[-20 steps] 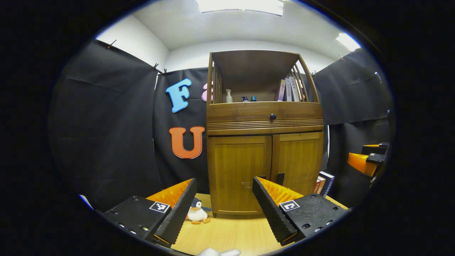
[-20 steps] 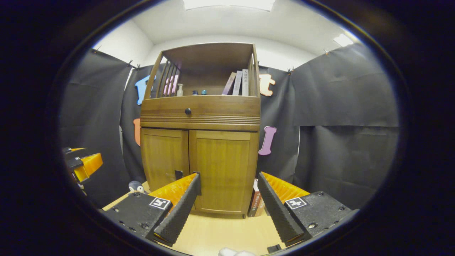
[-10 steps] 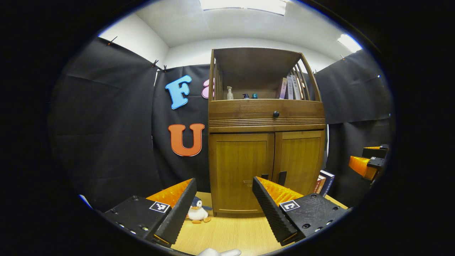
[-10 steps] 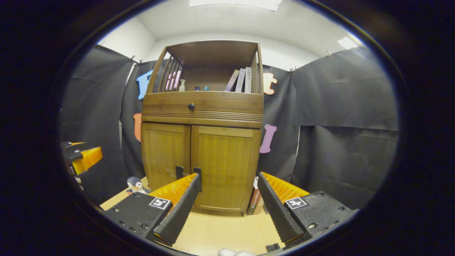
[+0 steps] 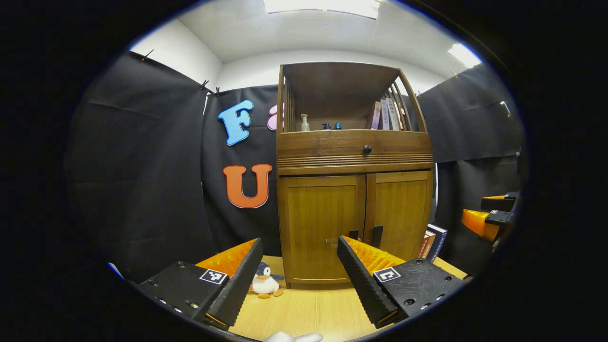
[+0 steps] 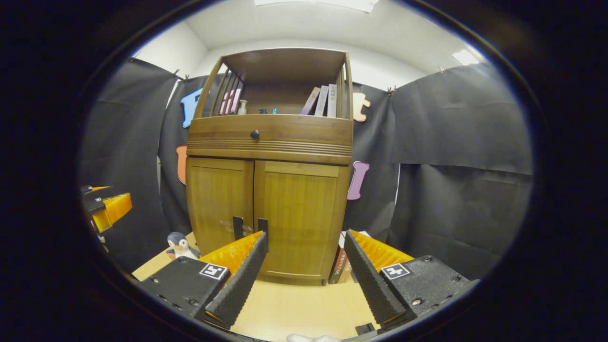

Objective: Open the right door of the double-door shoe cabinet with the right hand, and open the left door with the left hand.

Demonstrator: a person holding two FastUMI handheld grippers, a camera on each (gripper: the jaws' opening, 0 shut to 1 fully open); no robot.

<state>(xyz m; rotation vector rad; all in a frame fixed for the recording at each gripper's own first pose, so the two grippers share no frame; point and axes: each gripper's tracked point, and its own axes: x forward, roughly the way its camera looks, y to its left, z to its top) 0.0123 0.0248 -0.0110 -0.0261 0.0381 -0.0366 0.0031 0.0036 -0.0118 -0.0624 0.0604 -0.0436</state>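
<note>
1. Shoe cabinet (image 6: 268,190) sits at 12 o'clock, both doors closed, handles (image 6: 262,225) side by side at the seam.
2. Your right gripper (image 6: 306,266) and left gripper (image 5: 299,268) are spread wide, empty.
3. Handles nearly touch, so you could easily hook the wrong one or clip both.

I see the wooden double-door shoe cabinet (image 5: 354,190) upright on the light wood floor. Left door (image 5: 322,228) and right door (image 5: 399,213) both closed, flush. Two dark vertical handles (image 6: 237,227) sit side by side at the centre seam, low down.
</note>
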